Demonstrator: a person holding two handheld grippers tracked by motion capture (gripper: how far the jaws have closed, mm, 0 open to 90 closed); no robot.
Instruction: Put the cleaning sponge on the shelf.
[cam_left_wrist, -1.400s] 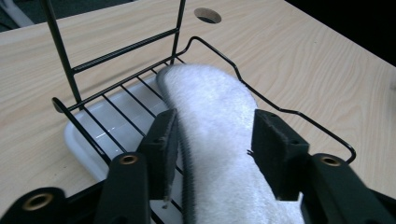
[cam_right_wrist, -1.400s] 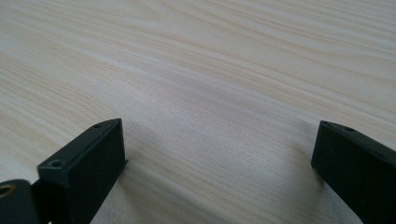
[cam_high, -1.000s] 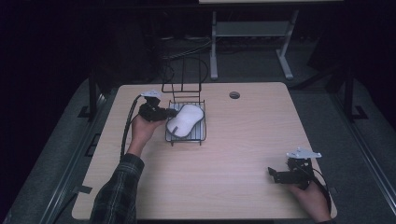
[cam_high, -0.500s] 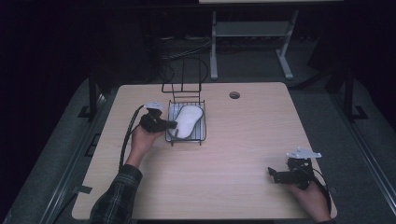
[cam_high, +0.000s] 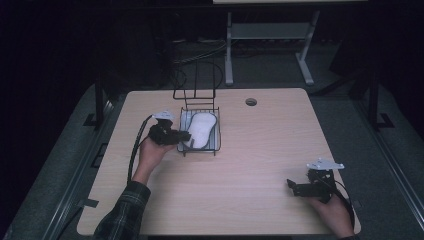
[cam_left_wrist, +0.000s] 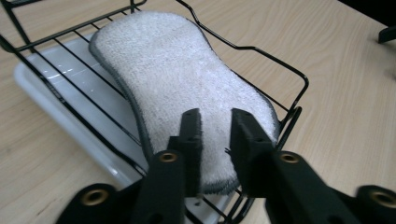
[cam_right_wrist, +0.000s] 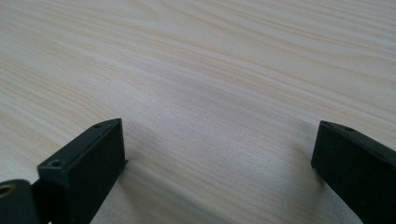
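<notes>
— So, where does the left gripper (cam_left_wrist: 215, 135) stand?

— At the near end of the white sponge (cam_left_wrist: 187, 79), its fingers (cam_left_wrist: 191, 130) partly closed with a narrow gap between them. From this angle I cannot tell whether they pinch the sponge's edge or just hover over it.

— And the sponge itself?

— Lying flat in the black wire rack (cam_high: 200, 131), which sits over a white drip tray (cam_left_wrist: 51, 98) toward the far left of the surface (cam_high: 250, 150). Nothing else is in the rack.

— How should the grasp go?

— My judgement: bite the soft end squarely, keep clear of the wire rim, and lift straight up so the rack is not dragged.

— The right gripper (cam_right_wrist: 219, 154)?

— Fingers spread wide, holding nothing, low over bare wood at the near right, well apart from the rack.
</notes>
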